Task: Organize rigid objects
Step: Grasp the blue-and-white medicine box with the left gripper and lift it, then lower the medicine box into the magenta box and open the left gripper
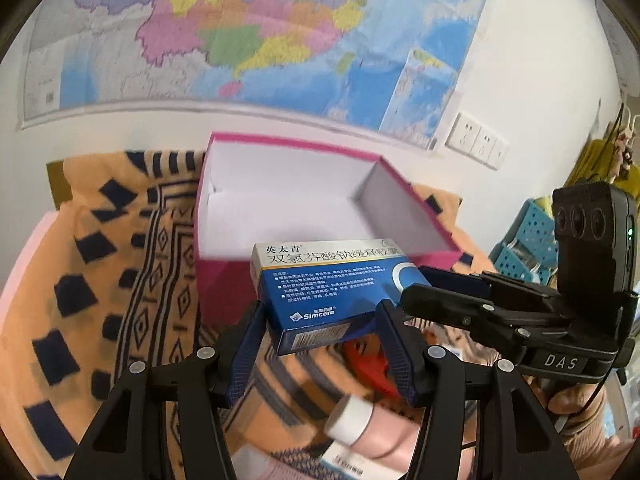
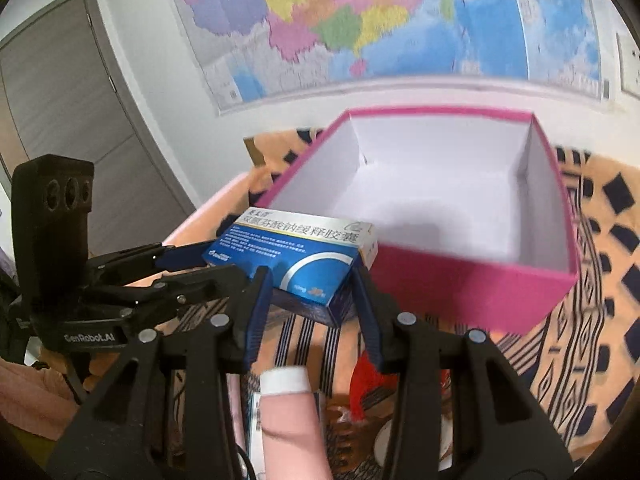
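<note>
- The left tool [image 1: 320, 320] and the right tool [image 2: 312, 280] are both clamped on one blue and white medicine box [image 1: 332, 292], each from its own side, and the box hangs in the air between them.
- The medicine box is just in front of the near wall of an open pink cardboard box [image 1: 224, 280], about level with its rim; the inside of the pink box is white.
- The pink box stands on an orange cloth with dark blue patterns [image 1: 120, 280].
- Under the held box, nearer to the person, lie a pink tube with a white cap [image 1: 360, 424] and something red [image 1: 368, 364], both blurred.
- On the far wall hangs a coloured map [image 1: 260, 32], and to its right there are white wall sockets [image 1: 476, 140].
- In the right wrist view a grey door [image 2: 68, 120] is on the left.
</note>
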Action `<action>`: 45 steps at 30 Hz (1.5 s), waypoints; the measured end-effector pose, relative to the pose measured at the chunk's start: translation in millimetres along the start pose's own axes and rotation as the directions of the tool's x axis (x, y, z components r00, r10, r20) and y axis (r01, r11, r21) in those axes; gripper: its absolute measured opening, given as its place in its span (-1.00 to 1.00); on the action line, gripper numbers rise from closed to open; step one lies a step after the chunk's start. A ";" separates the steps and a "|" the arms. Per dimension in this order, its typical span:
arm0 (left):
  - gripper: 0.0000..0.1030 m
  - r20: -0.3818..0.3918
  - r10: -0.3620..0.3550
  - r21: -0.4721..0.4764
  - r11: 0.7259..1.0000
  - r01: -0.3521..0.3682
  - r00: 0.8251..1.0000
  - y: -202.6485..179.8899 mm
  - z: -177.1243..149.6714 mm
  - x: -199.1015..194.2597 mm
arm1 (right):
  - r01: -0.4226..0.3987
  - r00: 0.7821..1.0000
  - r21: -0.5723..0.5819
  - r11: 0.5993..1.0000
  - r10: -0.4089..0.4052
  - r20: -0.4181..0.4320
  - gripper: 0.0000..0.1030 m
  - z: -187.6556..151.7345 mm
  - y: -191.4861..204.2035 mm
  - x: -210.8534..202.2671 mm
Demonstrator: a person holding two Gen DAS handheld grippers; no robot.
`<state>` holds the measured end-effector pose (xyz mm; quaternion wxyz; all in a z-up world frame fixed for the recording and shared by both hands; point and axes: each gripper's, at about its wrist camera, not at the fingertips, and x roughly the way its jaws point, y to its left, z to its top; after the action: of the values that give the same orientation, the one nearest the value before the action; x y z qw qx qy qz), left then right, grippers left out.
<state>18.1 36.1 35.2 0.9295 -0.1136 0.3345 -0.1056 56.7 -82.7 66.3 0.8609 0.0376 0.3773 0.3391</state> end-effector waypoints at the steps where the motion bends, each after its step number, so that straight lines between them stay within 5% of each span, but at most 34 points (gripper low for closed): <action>1: 0.12 0.010 0.005 0.007 1.000 -0.005 1.000 -1.4 4.0 -0.5 | 0.001 1.000 -0.001 1.000 -0.001 0.006 -0.13 4.1 -0.3 0.9; 12: 0.12 0.062 0.044 0.058 0.997 -0.048 0.997 -2.8 40.8 12.4 | 0.006 0.999 -0.004 1.000 -0.006 0.049 -0.13 34.3 -15.6 13.0; 32: 0.12 -0.074 0.123 0.001 0.992 -0.124 0.990 37.3 51.9 82.1 | 0.039 0.996 0.040 0.998 -0.036 -0.086 -0.13 48.6 -46.4 88.1; 39: 0.08 -0.041 0.193 0.033 0.981 -0.192 0.980 33.5 50.3 77.7 | 0.054 0.993 0.060 0.997 -0.047 -0.111 -0.13 45.8 -48.5 92.4; 45: 0.09 0.002 0.176 0.032 0.984 -0.176 0.984 34.4 46.1 55.4 | 0.025 0.998 0.070 0.997 -0.021 -0.058 -0.13 41.2 -45.5 70.5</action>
<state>93.8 60.2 27.0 0.9367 -0.0686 0.3421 -0.0285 144.0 -66.5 37.1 0.8518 0.0538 0.4138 0.3166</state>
